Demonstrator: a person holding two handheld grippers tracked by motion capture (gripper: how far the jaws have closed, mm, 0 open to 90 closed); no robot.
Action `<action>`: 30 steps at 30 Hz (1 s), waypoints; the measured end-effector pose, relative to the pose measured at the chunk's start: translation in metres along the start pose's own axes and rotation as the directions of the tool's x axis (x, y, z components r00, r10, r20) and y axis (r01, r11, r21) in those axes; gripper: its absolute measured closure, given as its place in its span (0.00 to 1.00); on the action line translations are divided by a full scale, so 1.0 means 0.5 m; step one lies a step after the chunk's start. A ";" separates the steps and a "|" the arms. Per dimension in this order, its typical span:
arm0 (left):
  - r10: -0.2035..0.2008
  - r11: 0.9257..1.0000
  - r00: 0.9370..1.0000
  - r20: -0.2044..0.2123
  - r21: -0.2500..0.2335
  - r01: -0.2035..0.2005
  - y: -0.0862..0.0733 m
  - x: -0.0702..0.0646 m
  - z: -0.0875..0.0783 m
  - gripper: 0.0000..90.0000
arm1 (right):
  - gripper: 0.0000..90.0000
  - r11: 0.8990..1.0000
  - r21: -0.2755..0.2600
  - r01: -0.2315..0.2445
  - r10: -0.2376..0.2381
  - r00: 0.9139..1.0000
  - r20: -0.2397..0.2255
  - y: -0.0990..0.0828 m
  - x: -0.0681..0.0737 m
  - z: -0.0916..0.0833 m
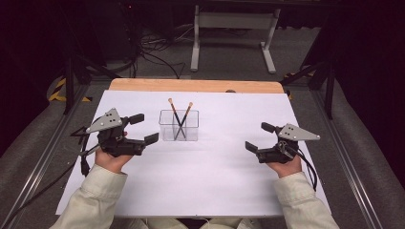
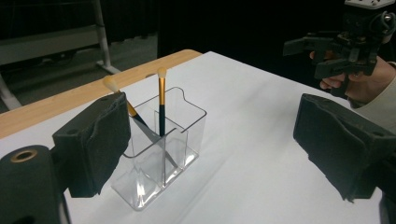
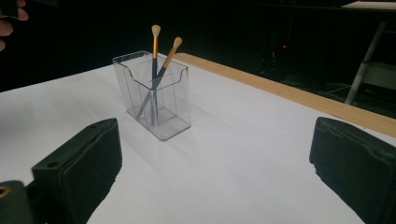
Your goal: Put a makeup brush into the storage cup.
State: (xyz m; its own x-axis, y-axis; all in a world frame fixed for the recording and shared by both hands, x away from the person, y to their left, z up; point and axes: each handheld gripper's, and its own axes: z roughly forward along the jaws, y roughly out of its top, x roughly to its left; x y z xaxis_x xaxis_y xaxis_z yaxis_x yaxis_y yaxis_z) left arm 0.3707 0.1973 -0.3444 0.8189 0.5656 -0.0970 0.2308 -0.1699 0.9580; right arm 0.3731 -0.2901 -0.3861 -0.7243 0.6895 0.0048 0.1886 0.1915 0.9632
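I held my left hand-held gripper [image 1: 139,128] and right hand-held gripper [image 1: 260,137] with jaws apart, empty, flanking the clear holder [image 1: 179,126] with 2 brushes [image 1: 179,117] mid-counter [image 1: 215,181]. Next, probably reaching for a brush.

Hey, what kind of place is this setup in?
Probably a lab recording station: a white-covered wooden table with a clear plastic brush holder, dark curtained surroundings, loose floor cables, and a metal frame stand behind.
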 end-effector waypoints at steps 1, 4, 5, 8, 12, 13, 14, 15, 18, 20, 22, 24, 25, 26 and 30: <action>0.000 1.000 1.000 0.000 0.000 0.000 -0.002 -0.001 -0.001 0.13 | 0.03 1.000 0.004 0.000 0.000 1.000 0.001 0.000 -0.001 0.000; 0.005 1.000 1.000 0.002 0.007 -0.005 -0.008 0.001 -0.004 0.12 | 0.03 1.000 0.010 0.002 -0.002 1.000 -0.005 -0.002 -0.003 0.001; 0.003 1.000 1.000 0.002 0.009 -0.003 -0.011 0.001 -0.005 0.12 | 0.03 1.000 0.015 -0.001 0.001 1.000 -0.004 -0.002 -0.004 0.002; 0.011 1.000 1.000 0.001 0.012 -0.011 -0.018 0.001 -0.009 0.12 | 0.03 1.000 0.020 0.001 -0.001 1.000 -0.001 -0.003 -0.005 0.002; -0.002 1.000 1.000 0.008 0.013 0.002 -0.031 0.000 -0.017 0.12 | 0.03 1.000 0.020 -0.003 0.003 1.000 0.002 -0.005 -0.005 0.000; -0.003 1.000 1.000 0.006 0.019 0.002 -0.037 0.000 -0.020 0.11 | 0.03 1.000 0.021 -0.004 0.004 1.000 0.002 -0.006 -0.006 0.001; -0.008 1.000 1.000 0.002 0.020 0.007 -0.043 0.000 -0.022 0.11 | 0.03 1.000 0.026 -0.005 0.005 1.000 0.003 -0.007 -0.006 0.001; -0.008 1.000 1.000 0.002 0.020 0.007 -0.043 0.000 -0.022 0.11 | 0.03 1.000 0.029 -0.005 0.005 1.000 0.002 -0.008 -0.006 0.001; -0.015 0.999 1.000 0.002 0.032 0.015 -0.058 0.002 -0.026 0.11 | 0.02 0.999 0.037 -0.006 0.006 1.000 0.003 -0.009 -0.005 0.002; -0.013 1.000 1.000 0.000 0.028 0.013 -0.067 0.001 -0.030 0.11 | 0.02 0.999 0.044 -0.006 0.006 1.000 0.002 -0.010 -0.003 0.003; -0.014 1.000 1.000 -0.003 0.020 0.014 -0.076 -0.002 -0.034 0.11 | 0.02 0.999 0.050 -0.005 0.004 1.000 0.002 -0.012 -0.001 0.003; -0.006 1.000 1.000 -0.009 0.008 0.006 -0.089 -0.006 -0.037 0.11 | 0.02 0.998 0.061 -0.007 0.007 1.000 -0.003 -0.013 0.000 0.003; -0.007 1.000 1.000 -0.009 0.008 0.007 -0.095 -0.008 -0.036 0.11 | 0.02 0.998 0.063 -0.006 0.006 1.000 -0.002 -0.014 0.000 0.003; -0.004 1.000 1.000 -0.012 0.014 0.005 -0.102 -0.009 -0.037 0.11 | 0.02 0.998 0.065 -0.007 0.007 1.000 -0.002 -0.014 0.000 0.002; -0.013 1.000 1.000 -0.009 0.019 0.013 -0.118 -0.008 -0.039 0.11 | 0.02 0.998 0.067 -0.005 0.005 1.000 -0.002 -0.018 0.003 0.001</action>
State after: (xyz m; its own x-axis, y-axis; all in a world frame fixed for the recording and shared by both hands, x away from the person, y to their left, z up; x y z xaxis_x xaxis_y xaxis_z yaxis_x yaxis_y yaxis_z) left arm 0.3433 0.2208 -0.3952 0.8111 0.5752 -0.1065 0.2513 -0.1781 0.9514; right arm 0.3705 -0.2905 -0.3948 -0.7245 0.6892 0.0102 0.2360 0.2341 0.9431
